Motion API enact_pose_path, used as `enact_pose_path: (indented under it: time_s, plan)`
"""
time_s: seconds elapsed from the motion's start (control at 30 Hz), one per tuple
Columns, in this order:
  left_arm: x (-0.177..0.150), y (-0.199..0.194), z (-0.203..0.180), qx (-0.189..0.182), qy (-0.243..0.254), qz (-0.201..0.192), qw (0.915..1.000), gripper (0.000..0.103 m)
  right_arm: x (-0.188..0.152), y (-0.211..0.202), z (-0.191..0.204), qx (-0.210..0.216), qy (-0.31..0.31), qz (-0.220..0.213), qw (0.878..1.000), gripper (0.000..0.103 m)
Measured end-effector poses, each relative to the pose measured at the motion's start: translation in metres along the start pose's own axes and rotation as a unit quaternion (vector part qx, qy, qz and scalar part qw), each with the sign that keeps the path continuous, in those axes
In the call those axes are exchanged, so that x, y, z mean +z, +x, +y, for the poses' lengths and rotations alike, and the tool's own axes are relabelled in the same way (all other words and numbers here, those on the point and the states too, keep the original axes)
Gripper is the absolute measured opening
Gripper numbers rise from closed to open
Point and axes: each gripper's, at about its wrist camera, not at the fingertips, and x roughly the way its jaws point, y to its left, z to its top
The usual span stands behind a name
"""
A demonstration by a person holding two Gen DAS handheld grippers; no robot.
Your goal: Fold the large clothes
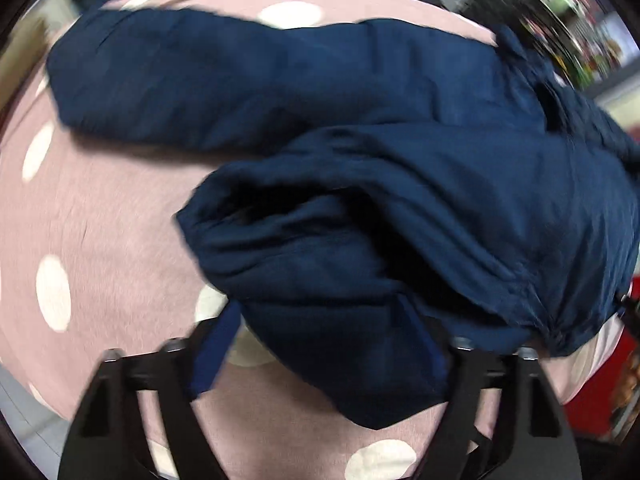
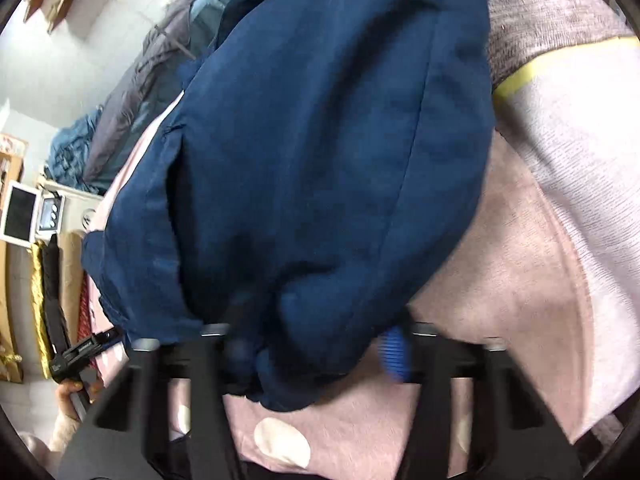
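I was folding the blue coat (image 1: 360,152) on the dotty pink blanket (image 1: 100,220). My left tongs (image 1: 320,344) and right tongs (image 2: 316,344) both pinched its cloth. Next I needed to lay it flat.

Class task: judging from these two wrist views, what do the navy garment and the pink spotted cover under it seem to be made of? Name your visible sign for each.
Navy garment: looks like a matte woven fabric, perhaps cotton or linen; it creases softly, has stitched seams and no sheen.
Pink spotted cover: seems a soft, slightly fuzzy knit or brushed fabric; heathered surface, cream spots. Motion blur leaves both open.
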Motion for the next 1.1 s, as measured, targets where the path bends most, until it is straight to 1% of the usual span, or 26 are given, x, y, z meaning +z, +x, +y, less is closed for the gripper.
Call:
enact_pose_path:
  time_s: [0.03, 0.07, 0.17, 0.27, 0.3, 0.37, 0.4, 0.47, 0.5, 0.53, 0.57, 0.6, 0.63, 0.67, 0.7, 0.77, 0.8, 0.87, 0.9, 0.93, 0.97, 1.0, 1.03, 1.07, 1.1]
  plan:
    - [0.000, -0.001, -0.003, 0.004, 0.010, -0.001, 0.9999, 0.056, 0.001, -0.005, 0.004, -0.004, -0.011, 0.004, 1.000, 0.024]
    - [0.000, -0.004, -0.007, 0.008, 0.026, 0.000, 0.9996, 0.048, 0.001, -0.009, 0.006, -0.005, -0.016, 0.006, 1.000, 0.023]
    - [-0.002, -0.020, -0.011, 0.001, 0.055, -0.004, 0.9985, 0.041, 0.002, -0.037, 0.010, 0.000, -0.028, 0.011, 1.000, 0.019]
    - [-0.012, -0.042, -0.011, -0.021, 0.094, -0.002, 0.9953, 0.042, 0.003, -0.074, 0.008, 0.007, -0.047, 0.002, 0.999, 0.018]
    - [-0.017, -0.050, -0.011, -0.032, 0.111, 0.004, 0.9933, 0.045, 0.003, -0.089, 0.003, -0.002, -0.055, -0.002, 0.998, 0.017]
    - [-0.028, -0.065, -0.010, -0.055, 0.138, 0.011, 0.9888, 0.061, 0.003, -0.111, -0.012, -0.023, -0.060, -0.005, 0.998, 0.016]
    - [-0.032, -0.070, -0.011, -0.069, 0.145, 0.013, 0.9869, 0.061, 0.004, -0.122, -0.023, -0.039, -0.056, -0.002, 0.998, 0.015]
    - [-0.040, -0.084, -0.011, -0.121, 0.153, 0.025, 0.9805, 0.062, 0.007, -0.137, -0.040, -0.081, -0.057, 0.000, 0.995, 0.013]
    - [-0.041, -0.090, -0.011, -0.123, 0.155, 0.020, 0.9800, 0.066, 0.008, -0.142, -0.049, -0.108, -0.061, 0.002, 0.992, 0.013]
    - [-0.042, -0.096, -0.014, -0.128, 0.160, 0.012, 0.9786, 0.087, 0.008, -0.145, -0.059, -0.135, -0.064, 0.008, 0.989, 0.012]
    - [-0.045, -0.097, -0.022, -0.141, 0.166, 0.016, 0.9758, 0.095, 0.009, -0.146, -0.065, -0.157, -0.066, 0.012, 0.985, 0.012]
    - [-0.049, -0.101, -0.029, -0.164, 0.178, 0.022, 0.9700, 0.094, 0.013, -0.145, -0.067, -0.187, -0.069, 0.015, 0.980, 0.011]
    - [-0.051, -0.105, -0.039, -0.166, 0.195, 0.018, 0.9664, 0.094, 0.015, -0.142, -0.074, -0.210, -0.070, 0.021, 0.975, 0.011]
    - [-0.053, -0.110, -0.051, -0.154, 0.220, 0.006, 0.9631, 0.093, 0.016, -0.136, -0.084, -0.236, -0.066, 0.031, 0.969, 0.011]
    - [-0.053, -0.113, -0.058, -0.146, 0.238, 0.002, 0.9602, 0.093, 0.018, -0.135, -0.090, -0.252, -0.063, 0.032, 0.965, 0.011]
    - [-0.056, -0.117, -0.066, -0.143, 0.269, 0.007, 0.9523, 0.093, 0.018, -0.125, -0.094, -0.288, -0.063, 0.036, 0.955, 0.012]
    - [-0.056, -0.120, -0.066, -0.140, 0.279, 0.008, 0.9498, 0.093, 0.017, -0.120, -0.094, -0.301, -0.070, 0.045, 0.950, 0.012]
    - [-0.055, -0.121, -0.063, -0.132, 0.281, 0.002, 0.9505, 0.093, 0.014, -0.111, -0.090, -0.324, -0.085, 0.050, 0.941, 0.012]
    - [-0.051, -0.121, -0.058, -0.125, 0.271, -0.001, 0.9544, 0.093, 0.013, -0.106, -0.085, -0.336, -0.094, 0.051, 0.936, 0.014]
    - [-0.048, -0.121, -0.053, -0.117, 0.260, -0.005, 0.9585, 0.093, 0.014, -0.103, -0.081, -0.356, -0.103, 0.052, 0.927, 0.023]
    - [-0.043, -0.121, -0.049, -0.111, 0.248, -0.011, 0.9624, 0.093, 0.014, -0.104, -0.079, -0.369, -0.104, 0.050, 0.922, 0.026]
    - [-0.037, -0.120, -0.045, -0.108, 0.224, -0.021, 0.9684, 0.093, 0.013, -0.108, -0.078, -0.380, -0.105, 0.044, 0.918, 0.034]
    - [-0.034, -0.121, -0.042, -0.113, 0.211, -0.027, 0.9705, 0.092, 0.014, -0.111, -0.074, -0.391, -0.103, 0.037, 0.914, 0.045]
    - [-0.030, -0.121, -0.044, -0.121, 0.196, -0.036, 0.9725, 0.092, 0.014, -0.120, -0.069, -0.404, -0.100, 0.020, 0.909, 0.049]
    - [-0.025, -0.119, -0.048, -0.129, 0.181, -0.045, 0.9740, 0.092, 0.015, -0.130, -0.061, -0.409, -0.098, -0.006, 0.907, 0.054]
